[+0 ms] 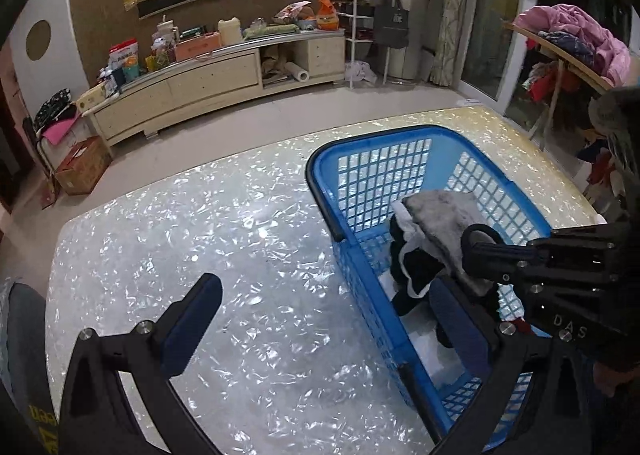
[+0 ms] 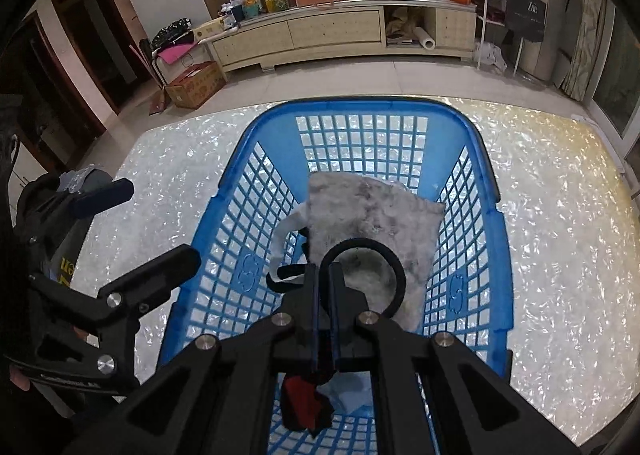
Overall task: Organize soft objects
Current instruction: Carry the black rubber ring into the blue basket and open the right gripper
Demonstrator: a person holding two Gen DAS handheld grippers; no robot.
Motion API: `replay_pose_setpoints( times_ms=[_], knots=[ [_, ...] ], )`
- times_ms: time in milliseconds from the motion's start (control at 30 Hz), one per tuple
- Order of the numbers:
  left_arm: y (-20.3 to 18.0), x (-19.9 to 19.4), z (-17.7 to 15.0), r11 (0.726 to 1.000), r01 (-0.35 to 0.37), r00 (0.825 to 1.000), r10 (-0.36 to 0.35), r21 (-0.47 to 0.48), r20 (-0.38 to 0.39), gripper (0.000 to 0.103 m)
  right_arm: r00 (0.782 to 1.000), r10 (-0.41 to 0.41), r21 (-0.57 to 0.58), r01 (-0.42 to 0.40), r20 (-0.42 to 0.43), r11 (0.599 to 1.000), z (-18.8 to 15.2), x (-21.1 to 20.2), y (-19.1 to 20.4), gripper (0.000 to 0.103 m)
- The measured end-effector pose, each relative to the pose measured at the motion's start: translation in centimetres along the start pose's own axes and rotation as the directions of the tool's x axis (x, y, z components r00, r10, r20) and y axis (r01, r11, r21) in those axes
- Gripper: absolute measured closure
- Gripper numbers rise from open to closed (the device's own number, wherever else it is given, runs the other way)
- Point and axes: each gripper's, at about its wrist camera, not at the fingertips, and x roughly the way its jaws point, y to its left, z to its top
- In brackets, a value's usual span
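The right gripper's (image 2: 325,287) fingers (image 2: 310,295) are pressed together on a black loop (image 2: 366,245) attached to a grey soft cloth (image 2: 372,211), which hangs inside the blue basket (image 2: 496,191) over black-and-white fabric (image 1: 416,267) (red and pale blue pieces lie at the near end). The left gripper (image 1: 332,319) stands wide open and holds nothing, one finger over the shiny table (image 1: 200,215) left of the basket, the other over the basket's near left wall.

Home living room, cluttered TV cabinet (image 1: 216,75), clothes rack (image 1: 560,51)
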Motion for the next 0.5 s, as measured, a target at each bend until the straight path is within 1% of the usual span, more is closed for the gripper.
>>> replay_pose_setpoints(
  times_ms=[200,300,333,367,400,467,500],
  knots=[
    [0.3,0.6,-0.5,1.0,0.019,1.0,-0.02,-0.019,-0.022,0.0,1.0,-0.003,-0.004,0.003,-0.027,1.0,0.1,0.9,0.8,0.099],
    [0.5,0.0,-0.7,0.999,0.026,1.0,-0.026,-0.034,-0.013,0.0,1.0,0.0,-0.005,0.0,-0.027,1.0,0.0,0.7,0.9,0.092],
    [0.6,-0.3,-0.8,0.999,0.025,1.0,-0.025,-0.038,-0.003,0.0,1.0,0.0,-0.003,0.0,-0.027,1.0,0.0,0.6,0.9,0.085],
    [0.7,-0.7,-0.8,0.999,0.031,1.0,-0.03,-0.04,0.007,0.0,1.0,0.0,-0.006,-0.001,-0.028,1.0,0.0,0.5,1.0,0.075],
    [0.7,-0.9,-0.8,0.998,0.036,0.999,-0.035,-0.042,0.011,0.0,1.0,0.003,-0.009,-0.003,-0.026,1.0,0.0,0.4,0.9,0.069],
    [0.9,-1.6,-0.8,0.997,0.05,0.999,-0.049,-0.055,0.022,0.0,1.0,0.013,-0.018,-0.014,-0.016,1.0,-0.2,0.0,1.2,0.045],
    [0.9,-1.9,-0.9,0.996,0.059,0.998,-0.058,-0.059,0.026,0.0,1.0,0.009,-0.018,-0.009,-0.014,1.0,-0.3,-0.3,1.4,0.043]
  ],
)
